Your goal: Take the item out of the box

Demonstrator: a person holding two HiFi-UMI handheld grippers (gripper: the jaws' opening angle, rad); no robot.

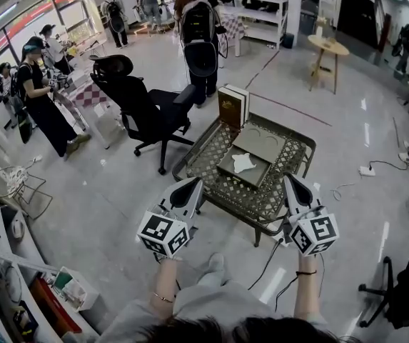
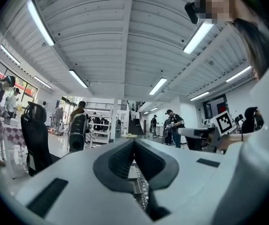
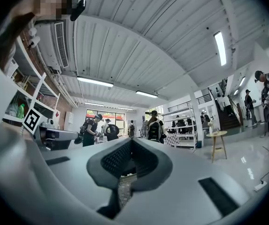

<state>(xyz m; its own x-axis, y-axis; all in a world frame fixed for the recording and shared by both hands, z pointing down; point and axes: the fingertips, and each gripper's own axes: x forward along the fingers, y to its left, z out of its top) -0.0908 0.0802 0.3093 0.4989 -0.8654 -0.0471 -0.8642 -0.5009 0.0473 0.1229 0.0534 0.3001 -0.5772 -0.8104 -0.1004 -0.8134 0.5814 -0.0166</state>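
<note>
On the low mesh table point(image 1: 211, 152) lies a flat olive box point(image 1: 244, 168), open, with a white item point(image 1: 245, 163) inside. Its lid point(image 1: 260, 143) rests just behind it. My left gripper point(image 1: 194, 184) hovers at the table's near left edge, shut and empty, short of the box. At the near right edge my right gripper point(image 1: 290, 180) is likewise shut on nothing. In the left gripper view the left gripper point(image 2: 134, 142) has its jaws touching, and the right gripper point(image 3: 131, 142) in its own view shows the same; both point level over the table.
A brown upright box point(image 1: 233, 105) stands at the table's far corner. A black office chair point(image 1: 143, 109) sits left of the table, with a person wearing a backpack point(image 1: 200, 38) behind it. A cable and power strip point(image 1: 367, 170) lie on the floor at right. Shelving point(image 1: 18, 291) runs along the near left.
</note>
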